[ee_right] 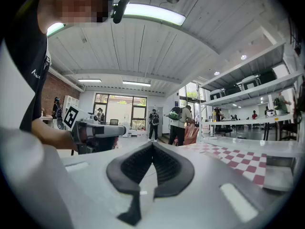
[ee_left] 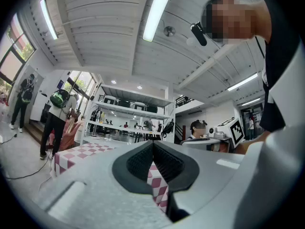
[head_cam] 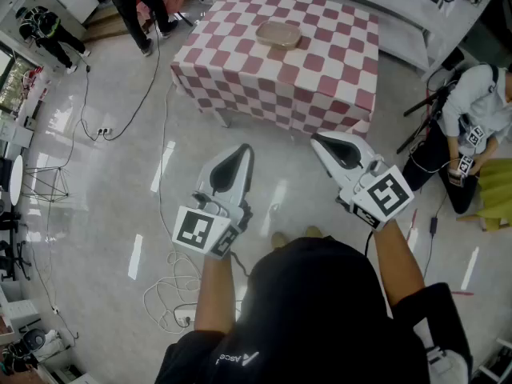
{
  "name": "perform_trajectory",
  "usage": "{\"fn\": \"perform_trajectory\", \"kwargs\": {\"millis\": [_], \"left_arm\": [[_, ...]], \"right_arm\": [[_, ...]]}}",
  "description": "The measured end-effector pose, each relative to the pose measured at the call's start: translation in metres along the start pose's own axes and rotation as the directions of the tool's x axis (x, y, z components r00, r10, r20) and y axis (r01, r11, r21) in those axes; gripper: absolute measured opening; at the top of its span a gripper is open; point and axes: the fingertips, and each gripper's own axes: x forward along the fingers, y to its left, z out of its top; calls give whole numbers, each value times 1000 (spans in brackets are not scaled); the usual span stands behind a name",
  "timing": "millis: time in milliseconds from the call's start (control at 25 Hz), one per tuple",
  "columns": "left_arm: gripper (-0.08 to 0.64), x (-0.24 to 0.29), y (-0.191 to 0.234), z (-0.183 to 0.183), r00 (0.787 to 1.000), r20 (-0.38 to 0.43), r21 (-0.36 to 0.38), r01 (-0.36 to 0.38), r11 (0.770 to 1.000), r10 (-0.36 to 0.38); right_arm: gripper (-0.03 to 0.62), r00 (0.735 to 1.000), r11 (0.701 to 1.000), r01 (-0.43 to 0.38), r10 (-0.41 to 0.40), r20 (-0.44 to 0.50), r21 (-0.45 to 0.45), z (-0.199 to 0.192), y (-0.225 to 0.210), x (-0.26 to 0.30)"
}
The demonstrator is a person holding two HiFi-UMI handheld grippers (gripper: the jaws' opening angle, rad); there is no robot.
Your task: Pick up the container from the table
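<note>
A flat tan container (head_cam: 278, 34) with a lid lies near the far middle of a table under a pink-and-white checked cloth (head_cam: 320, 70). Both grippers hang over the shiny floor, well short of the table's near edge. My left gripper (head_cam: 244, 150) is shut with nothing in it; its pads meet in the left gripper view (ee_left: 153, 143), and the checked cloth (ee_left: 81, 151) shows beyond them. My right gripper (head_cam: 317, 140) is likewise shut and empty (ee_right: 152, 144), with the cloth (ee_right: 233, 157) off to its right. Neither gripper view shows the container.
Cables (head_cam: 172, 294) trail over the floor at the left. One person sits at the right (head_cam: 480, 110), and others stand at the far left (head_cam: 140, 6). A white bench (head_cam: 400, 6) runs behind the table. Open floor lies between the grippers and the table.
</note>
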Motion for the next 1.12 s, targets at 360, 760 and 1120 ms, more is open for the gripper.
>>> {"fn": "perform_trajectory", "kwargs": {"millis": [360,760,1120], "left_arm": [[11,-2,14,2,1000,-1,-4,6,1000,-6],[11,-8,59,-2,1000,13,-2,17,1000,-17],[11,45,116,-12,1000,6,-4,20,1000,-20]], "right_arm": [[3,1000,1000,-3,3,-9,0,0,3,17],[3,999,998,51,-51,-6,30,-7,-7,46],[3,995,996,93,-93,-33,-16,-18,-72,95]]}}
